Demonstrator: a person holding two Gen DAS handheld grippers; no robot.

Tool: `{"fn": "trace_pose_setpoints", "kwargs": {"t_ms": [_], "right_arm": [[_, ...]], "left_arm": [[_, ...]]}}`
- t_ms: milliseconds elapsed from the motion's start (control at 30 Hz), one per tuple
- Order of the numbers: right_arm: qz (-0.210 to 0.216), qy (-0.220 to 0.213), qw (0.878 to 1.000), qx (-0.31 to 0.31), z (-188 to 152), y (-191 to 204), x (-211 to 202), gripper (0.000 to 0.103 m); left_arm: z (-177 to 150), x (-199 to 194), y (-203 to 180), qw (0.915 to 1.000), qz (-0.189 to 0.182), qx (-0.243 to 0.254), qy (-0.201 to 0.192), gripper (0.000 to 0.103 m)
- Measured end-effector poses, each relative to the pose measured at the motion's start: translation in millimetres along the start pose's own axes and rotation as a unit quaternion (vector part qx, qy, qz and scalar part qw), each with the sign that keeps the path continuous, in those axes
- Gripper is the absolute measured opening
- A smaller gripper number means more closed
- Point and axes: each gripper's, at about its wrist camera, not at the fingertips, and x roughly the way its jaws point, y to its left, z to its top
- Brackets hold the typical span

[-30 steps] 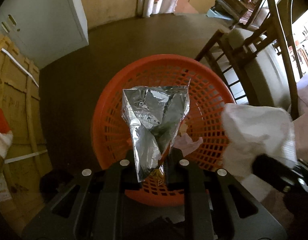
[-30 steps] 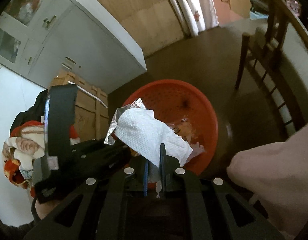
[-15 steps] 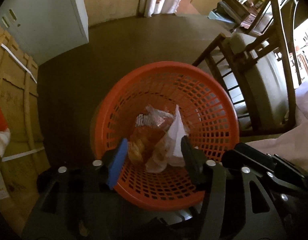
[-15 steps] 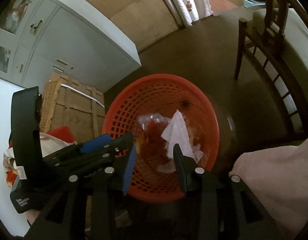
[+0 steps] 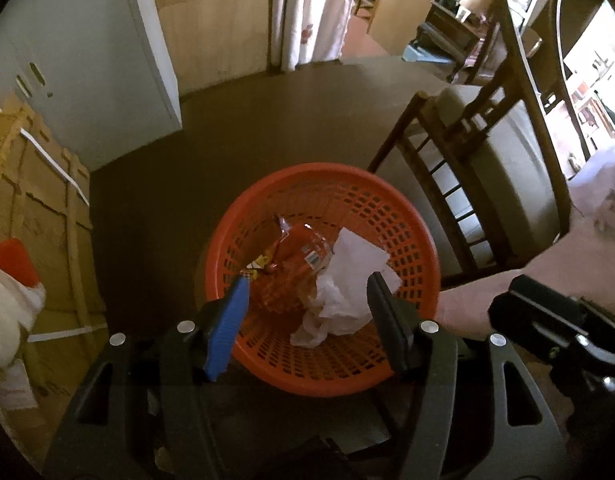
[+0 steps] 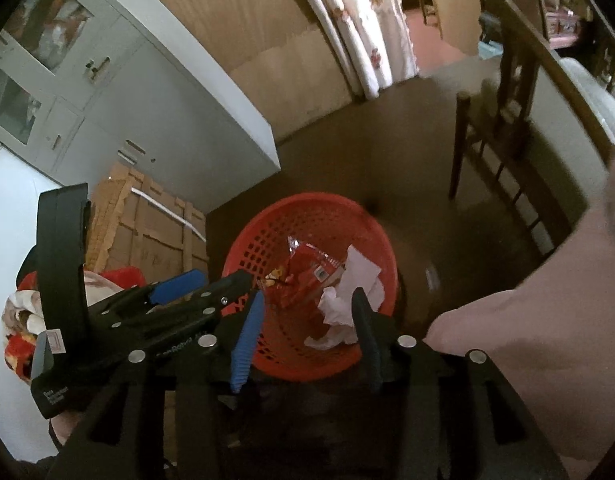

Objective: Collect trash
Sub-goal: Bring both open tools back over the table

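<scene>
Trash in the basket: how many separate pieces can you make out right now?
2. An orange snack wrapper lies left of centre in the orange basket; a crumpled white tissue lies against its right side. Smaller scraps may be hidden underneath.

No legible text: only blurred white lettering on the left tongs (image 6: 199, 286).
</scene>
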Motion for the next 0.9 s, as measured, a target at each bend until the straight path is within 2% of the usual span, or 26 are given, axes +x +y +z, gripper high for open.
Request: {"fn": "trace_pose_setpoints", "kwargs": {"t_ms": [167,333,500,633,700,767,900], "right_arm": [[-0.012,-0.036,0.999,-0.012,-6,4,-41,0.053],[-0.014,-0.082,0.996,-0.015,-19,1,-90,0.061],[-0.051,-0.139,0.989,-0.013,-39,-13,-145,0.064],[-0.063,-0.179,0.982,0.011,-59,-35,-188,0.067],[-0.073,-0.196,0.978,0.020,-67,-46,-206,0.072],[-0.088,-0.217,0.972,0.033,-81,-62,-228,0.077],[-0.116,-0.248,0.959,0.068,-113,-96,-268,0.080]], "left_arm": [[-6,-29,-11,0.9996,0.002,0.015,-0.025,0.061],[-13,-69,-33,0.9969,0.005,0.040,-0.068,0.065],[-22,-101,-66,0.9924,-0.004,0.077,-0.096,0.068],[-33,-121,-102,0.9869,-0.015,0.116,-0.111,0.072],[-38,-128,-120,0.9838,-0.018,0.134,-0.118,0.074],[-46,-136,-144,0.9794,-0.030,0.158,-0.122,0.075],[-55,-146,-192,0.9689,-0.052,0.207,-0.125,0.077]]}}
